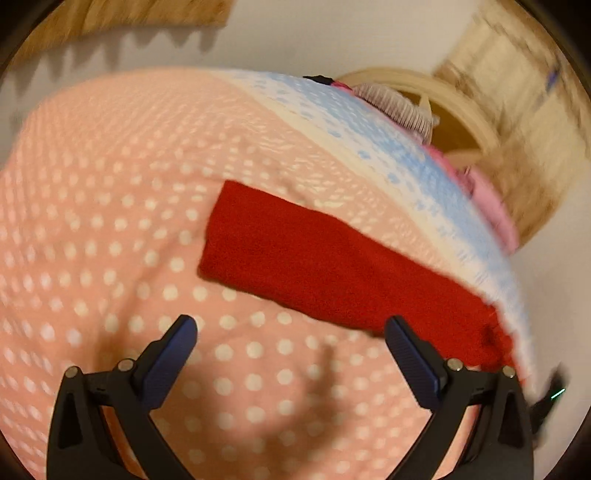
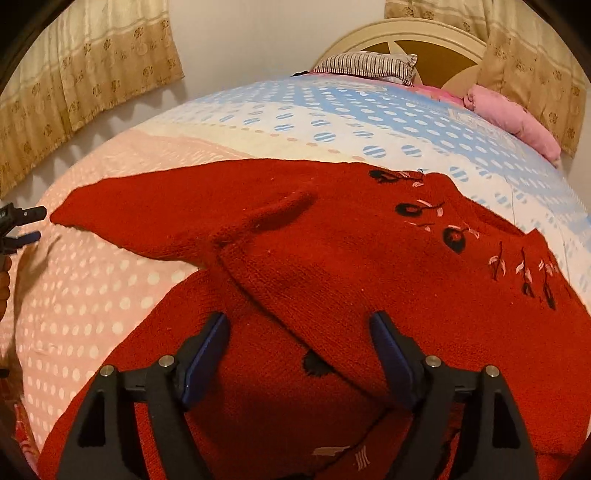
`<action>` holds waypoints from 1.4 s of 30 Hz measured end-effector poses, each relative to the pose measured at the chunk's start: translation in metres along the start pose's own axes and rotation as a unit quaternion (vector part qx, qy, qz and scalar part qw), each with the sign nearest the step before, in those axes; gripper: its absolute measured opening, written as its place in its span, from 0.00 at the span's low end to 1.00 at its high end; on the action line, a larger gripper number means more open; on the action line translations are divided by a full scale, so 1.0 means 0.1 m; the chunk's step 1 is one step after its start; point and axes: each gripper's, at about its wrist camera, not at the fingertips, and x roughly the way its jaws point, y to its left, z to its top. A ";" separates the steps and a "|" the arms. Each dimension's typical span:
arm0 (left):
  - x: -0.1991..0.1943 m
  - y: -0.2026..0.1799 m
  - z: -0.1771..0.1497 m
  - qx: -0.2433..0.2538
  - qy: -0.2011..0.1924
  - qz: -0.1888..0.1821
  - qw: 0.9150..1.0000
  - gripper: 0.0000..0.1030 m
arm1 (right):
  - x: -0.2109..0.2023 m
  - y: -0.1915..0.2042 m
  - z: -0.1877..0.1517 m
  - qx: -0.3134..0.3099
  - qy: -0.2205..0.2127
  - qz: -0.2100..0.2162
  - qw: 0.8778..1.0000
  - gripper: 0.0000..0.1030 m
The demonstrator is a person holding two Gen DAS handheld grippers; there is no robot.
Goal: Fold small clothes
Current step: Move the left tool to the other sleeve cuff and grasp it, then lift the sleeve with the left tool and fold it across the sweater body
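A red knitted sweater (image 2: 332, 258) with dark embroidered flowers lies on the bed, its body creased and partly folded over itself. One sleeve (image 2: 147, 210) stretches out to the left over the pink dotted bedspread (image 2: 92, 288). My right gripper (image 2: 299, 321) hovers open over the sweater's lower body, and a folded edge runs between its fingers without being pinched. In the left wrist view, the sleeve (image 1: 314, 258) lies flat just ahead of my left gripper (image 1: 290, 325), which is open with only the bedspread (image 1: 110, 240) between its fingers. That left gripper (image 2: 22, 221) also shows at the far left of the right wrist view, beside the sleeve's cuff.
The bedspread turns blue and white (image 2: 369, 122) toward the head of the bed. A striped pillow (image 2: 369, 64) and a pink pillow (image 2: 513, 118) lie against the cream headboard (image 2: 406, 33). Patterned curtains (image 2: 85, 74) hang on the wall to the left.
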 end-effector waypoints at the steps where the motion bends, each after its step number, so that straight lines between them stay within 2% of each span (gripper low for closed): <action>1: 0.01 0.01 -0.01 -0.020 0.003 -0.014 1.000 1.00 | 0.00 0.02 0.02 0.000 0.000 -0.001 1.000 0.78; 3: 0.06 0.00 -0.05 -0.051 0.009 -0.044 0.998 1.00 | 0.00 0.04 0.04 -0.004 -0.001 -0.007 1.000 0.79; 5: 0.14 -0.02 -0.05 -0.065 0.016 -0.058 0.996 1.00 | -0.02 0.07 0.03 -0.007 -0.001 -0.014 1.000 0.80; 8: 0.21 -0.06 -0.02 -0.073 0.000 -0.067 0.995 1.00 | -0.05 0.07 0.00 -0.005 -0.003 -0.015 1.000 0.81; 12: 0.29 0.02 0.10 -0.107 -0.017 -0.104 0.989 1.00 | -0.06 0.06 0.00 -0.003 -0.005 -0.018 1.000 0.82; 17: 0.38 0.03 0.19 -0.111 -0.035 -0.108 0.987 1.00 | -0.06 0.08 -0.01 -0.004 -0.006 -0.024 1.000 0.83; 22: 0.39 0.01 0.20 -0.090 -0.061 -0.095 0.989 0.99 | -0.07 0.07 -0.01 -0.003 -0.007 -0.026 1.000 0.84; 23: 0.39 0.00 0.20 -0.084 -0.064 -0.091 0.990 0.96 | -0.07 0.07 -0.01 -0.003 -0.007 -0.026 1.000 0.84; 25: 0.41 0.00 0.20 -0.080 -0.068 -0.089 0.991 0.82 | -0.07 0.07 -0.01 -0.002 -0.007 -0.026 1.000 0.84; 26: 0.43 0.02 0.22 -0.078 -0.063 -0.089 0.991 0.63 | -0.07 0.06 -0.01 -0.001 -0.008 -0.025 1.000 0.84; 27: 0.47 0.05 0.23 -0.080 -0.054 -0.091 0.991 0.37 | -0.07 0.06 -0.01 -0.001 -0.008 -0.025 1.000 0.84; 29: 0.57 0.12 0.24 -0.093 -0.025 -0.099 0.990 0.05 | -0.08 0.06 -0.02 -0.001 -0.008 -0.025 1.000 0.84; 31: 0.58 0.16 0.24 -0.097 -0.022 -0.105 0.989 0.05 | -0.08 0.06 -0.02 -0.001 -0.008 -0.025 1.000 0.84; 38: 0.36 -0.05 0.33 -0.045 -0.033 -0.100 0.993 0.05 | -0.09 0.04 0.00 0.004 -0.007 -0.017 1.000 0.85; 40: 0.29 -0.09 0.39 -0.039 -0.039 -0.102 0.993 0.05 | -0.18 0.01 0.00 0.013 -0.018 -0.011 1.000 0.85; 42: 0.21 -0.16 0.46 -0.025 -0.048 -0.106 0.993 0.05 | -0.40 -0.05 0.00 0.033 -0.049 -0.002 0.998 0.85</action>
